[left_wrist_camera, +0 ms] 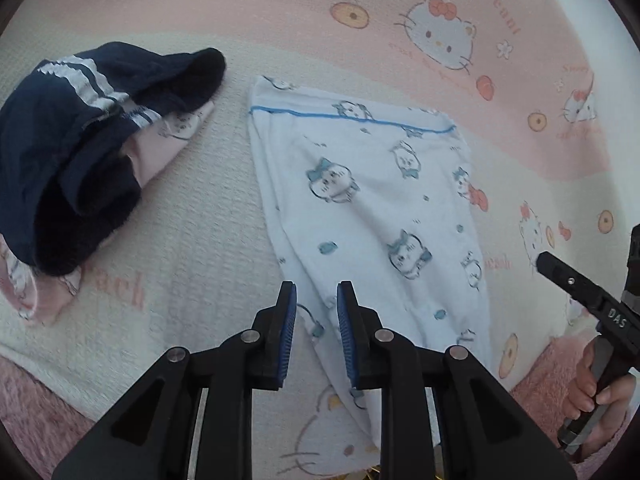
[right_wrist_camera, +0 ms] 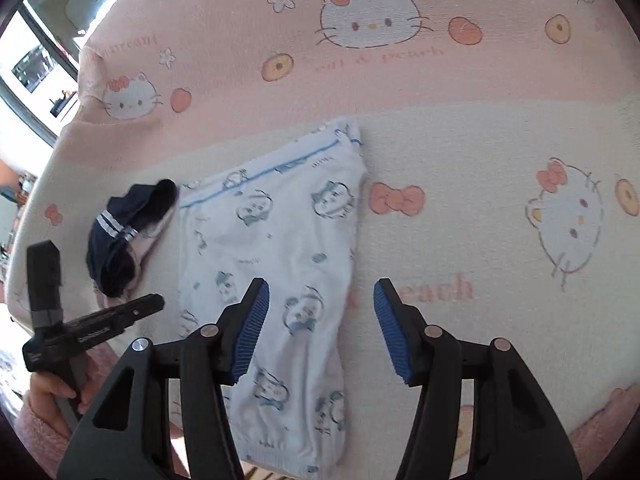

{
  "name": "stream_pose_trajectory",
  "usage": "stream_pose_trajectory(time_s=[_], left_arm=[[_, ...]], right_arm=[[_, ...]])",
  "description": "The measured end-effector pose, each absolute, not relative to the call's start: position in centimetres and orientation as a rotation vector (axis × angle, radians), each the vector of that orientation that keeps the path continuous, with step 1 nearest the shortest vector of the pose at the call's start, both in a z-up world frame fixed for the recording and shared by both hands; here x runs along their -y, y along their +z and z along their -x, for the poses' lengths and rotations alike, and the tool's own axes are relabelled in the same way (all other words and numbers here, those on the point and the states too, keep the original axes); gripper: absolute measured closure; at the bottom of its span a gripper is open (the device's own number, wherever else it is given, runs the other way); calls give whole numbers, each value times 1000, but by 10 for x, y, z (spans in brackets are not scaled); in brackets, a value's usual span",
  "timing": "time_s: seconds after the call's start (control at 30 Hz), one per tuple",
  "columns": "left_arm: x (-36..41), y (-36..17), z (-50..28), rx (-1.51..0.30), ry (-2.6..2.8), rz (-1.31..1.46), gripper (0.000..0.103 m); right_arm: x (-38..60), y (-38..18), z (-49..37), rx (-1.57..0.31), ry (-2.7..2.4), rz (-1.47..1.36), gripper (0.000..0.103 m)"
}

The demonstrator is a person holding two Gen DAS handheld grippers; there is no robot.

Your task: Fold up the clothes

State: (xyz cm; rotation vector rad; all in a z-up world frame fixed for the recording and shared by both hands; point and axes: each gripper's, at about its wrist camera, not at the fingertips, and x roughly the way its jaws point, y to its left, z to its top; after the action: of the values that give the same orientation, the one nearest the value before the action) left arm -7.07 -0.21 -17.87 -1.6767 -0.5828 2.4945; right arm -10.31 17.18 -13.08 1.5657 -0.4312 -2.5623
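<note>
Left gripper [left_wrist_camera: 316,300] parked over the near end of the white printed pants [left_wrist_camera: 368,208], pads a narrow gap apart, nothing pinched. Right gripper [right_wrist_camera: 320,308] spread wide over the same pants, empty too. Probably lined up over the long edge for a fold, or just let go after one, can't say. Pants laid lengthwise, already doubled by the look. Dark navy bundle [left_wrist_camera: 80,152] heaped aside, left. Blanket [right_wrist_camera: 480,220] print reads "peach", farther back "cat & peach".

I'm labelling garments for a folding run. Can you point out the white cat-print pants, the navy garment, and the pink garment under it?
white cat-print pants [left_wrist_camera: 360,200]: left wrist view, mid-fabric.
navy garment [left_wrist_camera: 60,140]: left wrist view, main body below the white stripes.
pink garment [left_wrist_camera: 160,152]: left wrist view, exposed corner.
</note>
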Motion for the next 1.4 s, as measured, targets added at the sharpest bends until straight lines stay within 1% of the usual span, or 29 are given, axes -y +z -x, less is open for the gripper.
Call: stream_pose_trajectory(time_s=[0.07,0.1,0.13,0.2,0.23,0.3,0.37,0.4,0.43,0.47,0.5,0.53,0.57,0.6,0.67,0.73,0.8,0.87,0.9,0.93,1.0,1.03,1.1,1.2,1.23,1.27,1.3,1.33,1.4], left_arm=[[-22,-181,67,540,2452,1603,81],[-35,-184,68,482,2425,1597,81],[-48,-188,73,386,2406,1618,80],[-62,-200,71,139,2396,1755,80],[-60,-203,68,82,2400,1817,81],[-50,-201,61,50,2426,1895,80],[-38,-200,54,-78,2520,2009,79],[-32,-198,52,-28,2541,2010,79],[-30,-194,51,133,2518,1952,79],[-31,-187,51,302,2476,1854,79],[-38,-179,52,397,2448,1761,79],[-50,-173,54,394,2439,1701,78],[-65,-171,56,319,2431,1675,78],[-80,-174,59,223,2405,1683,78],[-83,-187,51,96,2329,1795,78],[-81,-193,38,5,2314,1832,78],[-79,-191,35,-105,2324,1911,76],[-82,-185,35,-288,2388,1974,68],[-83,-179,35,-313,2418,1961,68],[-85,-174,36,-237,2413,1923,68],[-90,-168,38,5,2349,1823,68],[-95,-171,38,29,2325,1814,68],[-105,-186,36,-100,2272,1888,68],[-111,-185,31,-242,2232,1931,66],[-112,-184,30,-312,2214,1956,61],[-112,-183,30,-371,2207,1981,51],[-109,-181,29,-375,2204,2000,48],[-105,-179,29,-347,2198,2014,48],[-95,-170,31,-222,2225,1999,48]], right_arm=[[-162,-143,90,351,-2536,-1624,47],[-156,-152,83,324,-2504,-1652,47],[-149,-161,76,296,-2471,-1680,47],[-134,-188,70,128,-2455,-1794,49],[-126,-201,67,43,-2443,-1848,49],[-137,-198,58,40,-2475,-1849,49],[-154,-193,52,68,-2508,-1860,49],[-166,-189,49,134,-2527,-1848,47],[-177,-185,46,207,-2547,-1846,47],[-174,-181,45,233,-2548,-1810,47],[-172,-177,44,258,-2548,-1775,47],[-170,-173,43,283,-2548,-1739,47],[-168,-169,42,307,-2548,-1704,47],[-160,-168,43,272,-2538,-1688,47],[-151,-171,43,221,-2522,-1689,47],[-161,-179,42,278,-2501,-1750,47],[-174,-186,39,345,-2483,-1806,47],[-187,-191,37,401,-2474,-1813,47],[-194,-192,34,431,-2469,-1812,47],[-191,-191,35,427,-2468,-1801,46],[-187,-188,37,420,-2467,-1780,46],[-184,-187,38,416,-2466,-1769,46],[-179,-184,40,408,-2464,-1748,46],[-168,-182,38,351,-2437,-1750,46],[-168,-182,35,331,-2438,-1770,46],[-168,-183,33,311,-2438,-1790,46],[-172,-182,32,332,-2440,-1806,46],[-175,-179,29,353,-2448,-1798,46],[-181,-172,24,394,-2463,-1781,46]])
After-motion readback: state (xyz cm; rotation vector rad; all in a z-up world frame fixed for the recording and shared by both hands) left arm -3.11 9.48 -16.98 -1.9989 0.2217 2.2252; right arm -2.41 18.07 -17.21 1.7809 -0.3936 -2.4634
